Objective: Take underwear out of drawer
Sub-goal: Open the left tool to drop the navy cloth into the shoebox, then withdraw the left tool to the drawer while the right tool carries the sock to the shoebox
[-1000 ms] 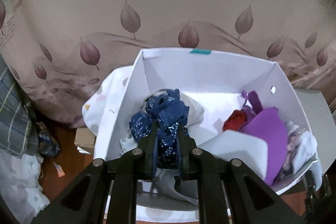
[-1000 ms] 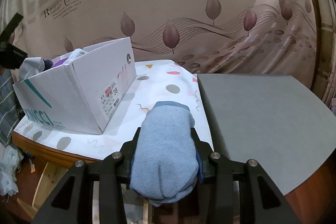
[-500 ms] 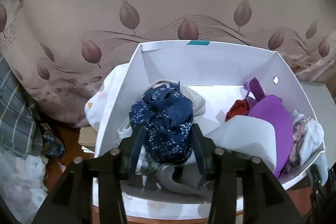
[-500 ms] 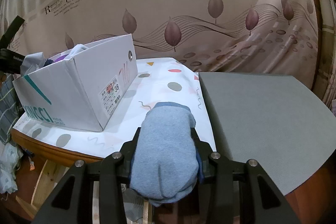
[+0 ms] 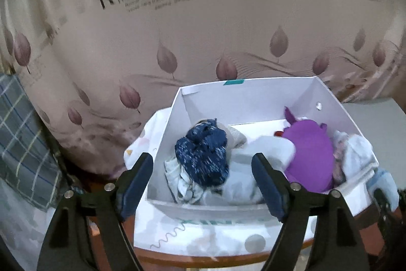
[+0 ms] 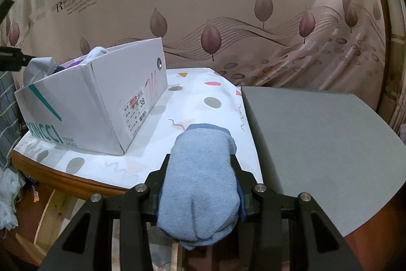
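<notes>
Left gripper (image 5: 203,175) fingers opening, navy speckled underwear (image 5: 203,156) released, back in white shoebox (image 5: 256,95); retry needed. Right gripper (image 6: 200,184) fingers clamp pale blue underwear (image 6: 200,189) over counter (image 6: 210,90)

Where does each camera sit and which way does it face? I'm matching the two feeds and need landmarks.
Left wrist: on the left gripper, looking down into the white box at the navy bundle and purple garment; its opening fingers show, nothing between the pads.
Right wrist: on the right gripper, facing across the patterned cloth and grey mat; its fingers clamp a light blue garment.
Shared: the box and the leaf-print curtain.
</notes>
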{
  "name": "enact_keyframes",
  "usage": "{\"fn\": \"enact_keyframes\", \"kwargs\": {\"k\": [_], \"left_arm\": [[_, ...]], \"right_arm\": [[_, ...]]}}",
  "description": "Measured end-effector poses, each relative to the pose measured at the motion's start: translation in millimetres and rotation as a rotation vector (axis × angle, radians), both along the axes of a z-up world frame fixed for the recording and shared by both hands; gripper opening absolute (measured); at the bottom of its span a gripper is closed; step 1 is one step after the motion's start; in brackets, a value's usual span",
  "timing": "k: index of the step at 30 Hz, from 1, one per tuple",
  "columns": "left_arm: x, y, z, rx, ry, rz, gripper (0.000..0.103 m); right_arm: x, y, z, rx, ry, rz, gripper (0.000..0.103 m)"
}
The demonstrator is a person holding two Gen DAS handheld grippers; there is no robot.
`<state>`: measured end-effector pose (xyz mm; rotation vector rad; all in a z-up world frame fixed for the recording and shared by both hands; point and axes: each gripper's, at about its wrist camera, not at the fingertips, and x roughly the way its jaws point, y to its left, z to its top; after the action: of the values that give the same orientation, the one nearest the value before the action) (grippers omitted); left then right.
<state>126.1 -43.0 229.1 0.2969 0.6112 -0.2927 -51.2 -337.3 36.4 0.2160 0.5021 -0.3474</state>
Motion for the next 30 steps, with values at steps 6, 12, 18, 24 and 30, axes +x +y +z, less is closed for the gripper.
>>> {"fn": "enact_keyframes", "kwargs": {"k": [6, 12, 18, 24, 30], "left_arm": [[-47.5, 9.8, -26.2, -0.034, 0.007, 0.024, 0.081], [-90.6, 32.4, -65.1, -0.048, 0.011, 0.064, 0.089], [-101.5, 62.3, -113.7, -0.025, 0.086, 0.157, 0.090], [-96.4, 87.8, -142.3, -0.056, 0.109, 0.283, 0.090], [-92.2, 93.9, -158.5, -0.021, 0.131, 0.298, 0.090]], "right_arm": [[-1.8, 5.2, 2.5, -0.013, -0.004, 0.004, 0.042], [-6.1, 14.5, 8.9, -0.029, -0.007, 0.014, 0.042], [-11.4, 23.5, 24.0, -0.067, 0.013, 0.027, 0.042], [-14.5, 22.4, 53.0, -0.079, 0.031, 0.046, 0.042], [-9.0, 29.0, 101.9, -0.114, 0.010, 0.084, 0.042]]}}
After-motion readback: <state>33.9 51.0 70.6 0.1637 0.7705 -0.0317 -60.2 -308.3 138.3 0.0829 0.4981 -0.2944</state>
